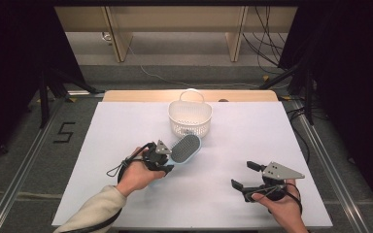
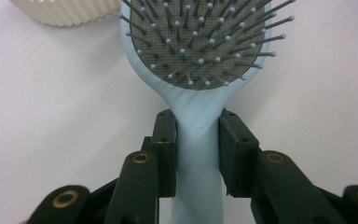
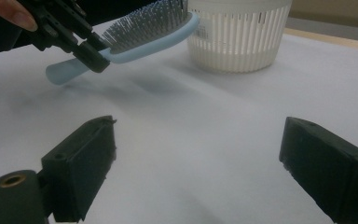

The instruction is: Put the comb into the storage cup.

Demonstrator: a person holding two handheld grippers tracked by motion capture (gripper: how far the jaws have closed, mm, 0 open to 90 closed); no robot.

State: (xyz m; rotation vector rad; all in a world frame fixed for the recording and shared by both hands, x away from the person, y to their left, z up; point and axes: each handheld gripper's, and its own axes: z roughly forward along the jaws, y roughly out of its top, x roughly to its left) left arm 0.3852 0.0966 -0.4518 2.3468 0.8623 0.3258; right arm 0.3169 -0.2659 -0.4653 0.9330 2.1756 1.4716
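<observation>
The left gripper (image 1: pixel 167 160) pinches the handle of the blue hairbrush (image 2: pixel 200 56) and holds it up off the white table (image 1: pixel 252 136), just in front of the white basket (image 1: pixel 190 118). The right gripper (image 1: pixel 245 175) waits with its jaws wide apart and nothing in them. The brush looks ready to go in the basket. Next, the left hand should lift it over the rim and let go.
</observation>
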